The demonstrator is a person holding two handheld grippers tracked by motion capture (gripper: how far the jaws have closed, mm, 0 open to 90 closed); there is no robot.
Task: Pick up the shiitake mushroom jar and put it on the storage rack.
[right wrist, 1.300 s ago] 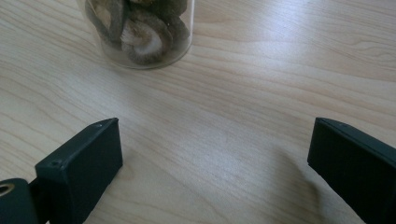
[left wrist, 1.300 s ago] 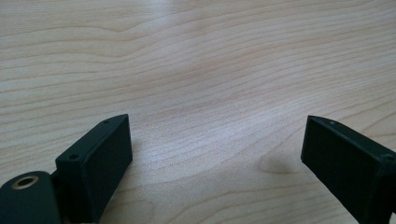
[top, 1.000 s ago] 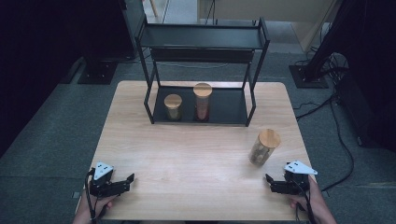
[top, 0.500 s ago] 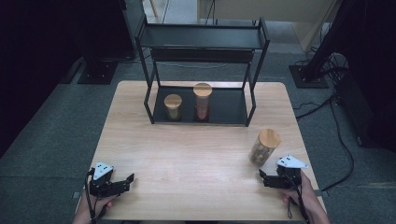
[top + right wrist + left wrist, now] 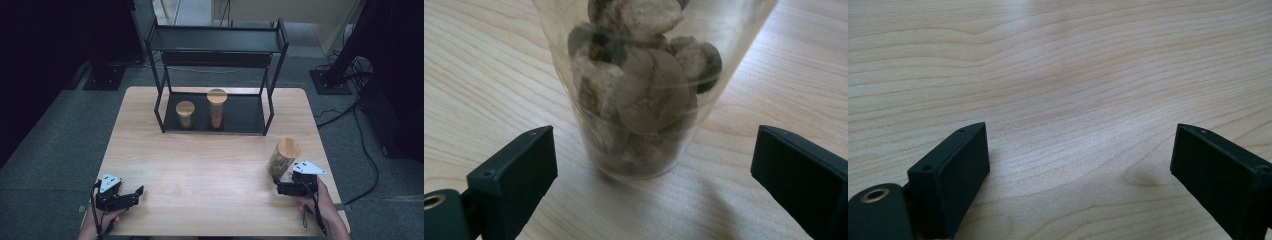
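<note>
A clear jar (image 5: 283, 156) with a wooden lid stands on the right side of the wooden table (image 5: 210, 165); it holds brown, round pieces. In the right gripper view the jar (image 5: 639, 95) rises straight ahead, just beyond the jaw tips. My right gripper (image 5: 279, 186) (image 5: 654, 135) sits low at the jar's near side, open, and its pads do not touch the glass. My left gripper (image 5: 136, 195) (image 5: 1079, 127) rests near the table's front left corner, open over bare wood with nothing between its jaws.
A black two-level rack (image 5: 220, 47) stands at the back of the table. On its lower shelf are a short jar (image 5: 185, 114) and a taller jar (image 5: 217, 107), both with wooden lids. Cables run over the floor to the right.
My right gripper has moved left and forward, closer to the jar on the table. The left gripper has stayed where it was.
</note>
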